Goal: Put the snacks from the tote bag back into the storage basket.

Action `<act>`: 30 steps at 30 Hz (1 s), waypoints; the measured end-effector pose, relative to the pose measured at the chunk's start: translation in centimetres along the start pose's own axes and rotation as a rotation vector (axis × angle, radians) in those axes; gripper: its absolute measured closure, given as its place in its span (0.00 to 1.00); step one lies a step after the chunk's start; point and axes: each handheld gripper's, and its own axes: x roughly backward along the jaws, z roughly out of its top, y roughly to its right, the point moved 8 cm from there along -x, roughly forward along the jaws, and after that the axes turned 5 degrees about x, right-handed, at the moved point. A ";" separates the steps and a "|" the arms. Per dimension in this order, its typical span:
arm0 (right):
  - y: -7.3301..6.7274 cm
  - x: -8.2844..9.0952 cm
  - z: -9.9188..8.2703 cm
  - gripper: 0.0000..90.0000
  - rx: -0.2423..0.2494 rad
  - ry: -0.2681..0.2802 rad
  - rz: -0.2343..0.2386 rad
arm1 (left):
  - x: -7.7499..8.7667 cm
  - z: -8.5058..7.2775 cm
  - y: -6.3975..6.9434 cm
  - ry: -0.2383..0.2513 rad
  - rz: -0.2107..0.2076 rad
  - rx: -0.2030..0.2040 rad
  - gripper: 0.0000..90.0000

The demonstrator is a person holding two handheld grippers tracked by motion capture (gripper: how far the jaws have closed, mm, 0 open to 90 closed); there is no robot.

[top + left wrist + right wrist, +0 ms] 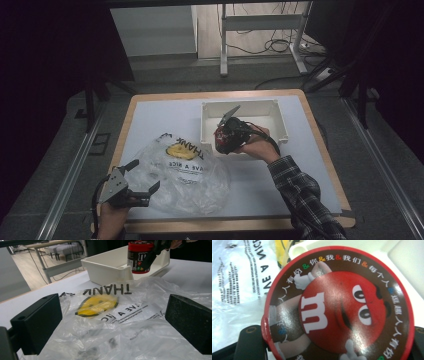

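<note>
Holding candy jar (pixel 226 136) clamped in right tool (pixel 231 131) at white bin's (pixel 280 117) near-left rim; left tool (pixel 136 181) gaping empty beside plastic bag (pixel 187 175), near tabletop's near-left corner.

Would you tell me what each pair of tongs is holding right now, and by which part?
The right tongs grip the red-lidded candy jar by its sides, above the white bin. The left tongs are open, holding nothing, at the plastic bag.
</note>
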 end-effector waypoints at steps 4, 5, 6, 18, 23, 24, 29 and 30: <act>0.7 -0.5 -0.2 0.29 0.004 -0.002 -0.003 | 0.0 0.0 0.0 -0.004 0.002 -0.004 0.01; 0.8 -0.5 -0.3 0.29 0.001 -0.005 -0.004 | 0.0 0.0 0.0 -0.004 0.002 -0.004 0.01; 1.0 -0.7 -0.3 0.29 0.007 -0.003 -0.006 | 0.0 0.0 0.0 -0.005 0.003 -0.004 0.01; 2.3 -1.9 0.1 0.29 0.019 0.011 0.007 | 0.0 -0.1 -0.1 -0.007 0.006 -0.008 0.01; 2.7 -2.7 0.4 0.29 0.025 0.013 0.011 | 0.0 -0.1 -0.1 -0.008 0.006 -0.010 0.01; 2.8 -3.0 0.6 0.29 0.031 0.015 0.013 | 0.0 -0.1 -0.1 -0.007 0.005 -0.009 0.01; 3.0 -3.4 1.0 0.29 0.036 0.021 0.015 | 0.0 -0.1 -0.1 -0.008 0.007 -0.011 0.01; 3.0 -3.5 1.1 0.29 0.040 0.021 0.015 | 0.0 -0.1 -0.1 -0.008 0.007 -0.011 0.01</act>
